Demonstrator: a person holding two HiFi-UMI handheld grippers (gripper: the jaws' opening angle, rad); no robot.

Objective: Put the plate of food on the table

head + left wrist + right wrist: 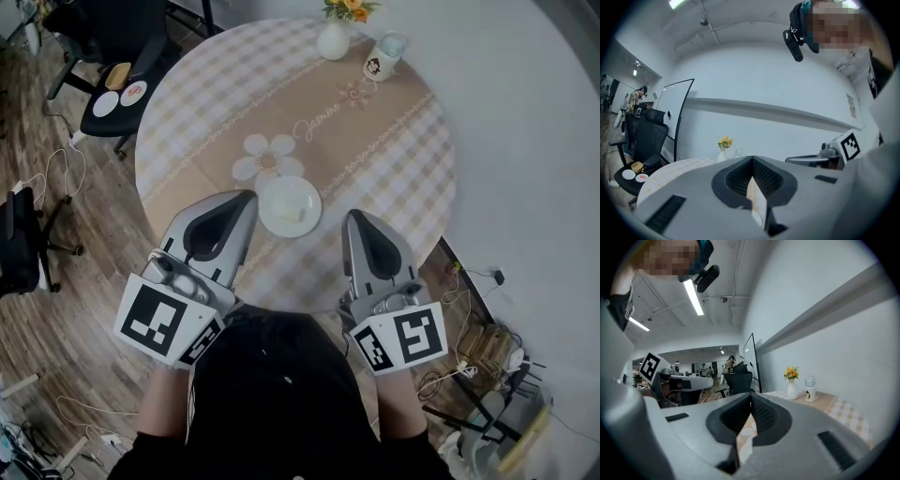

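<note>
A small white plate (290,206) with a pale piece of food on it rests on the round table (394,169), near the front edge, beside a daisy pattern in the checked cloth. My left gripper (249,196) is just left of the plate and close to its rim. My right gripper (353,215) is a little way to the plate's right. Both are held above the table's front edge, shut, with nothing between the jaws. The left gripper view (752,160) and the right gripper view (751,394) show the jaws pressed together, with only a sliver of tablecloth behind them.
At the table's far side stand a white vase of flowers (334,37) and a small white mug-like object (382,56). A black office chair (117,112) at the left carries small plates (134,92). Cables lie on the wooden floor. A white wall is close on the right.
</note>
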